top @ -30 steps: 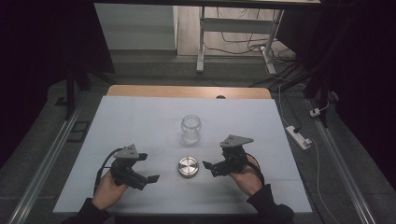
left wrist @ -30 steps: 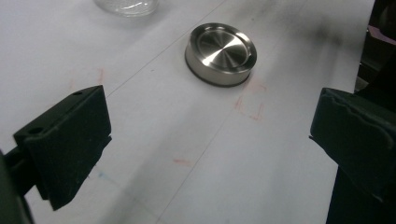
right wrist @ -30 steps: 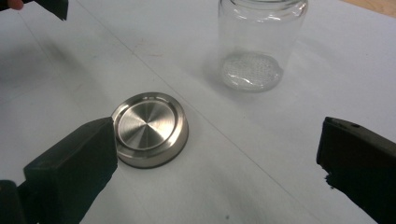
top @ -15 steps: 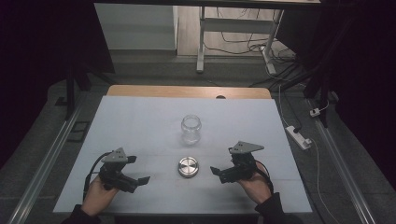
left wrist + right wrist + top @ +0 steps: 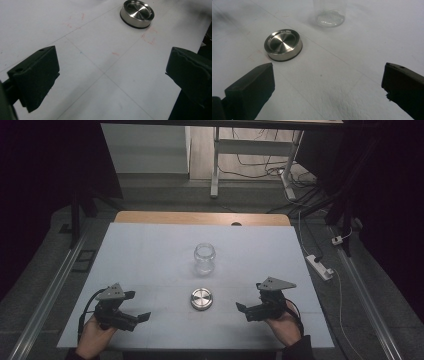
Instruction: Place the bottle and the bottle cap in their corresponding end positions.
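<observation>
A white worktop [image 5: 150, 250] spreads across the high view, marked with faint thin lines and a few reddish scribbles that show up close in the gripper views. Near its middle stands a clear glass jar [image 5: 204, 258], upright, open at the top, its walls see-through and its thick base catching light in the right gripper view [image 5: 329, 18]. Just in front of the jar, toward the person, lies a round metal lid [image 5: 202, 298], apart from the jar. It is brushed steel with a shallow sunken centre, fine concentric rings, a raised rim and a dark band around its bottom edge [image 5: 283, 45]; it rests flat on the worktop.

The left gripper [image 5: 131, 316] hovers low near the worktop's front left, well apart from the lid, its jaws spread wide with nothing between them. The right gripper [image 5: 246, 310] sits to the lid's right, nearer to it, jaws likewise wide apart and empty.
</observation>
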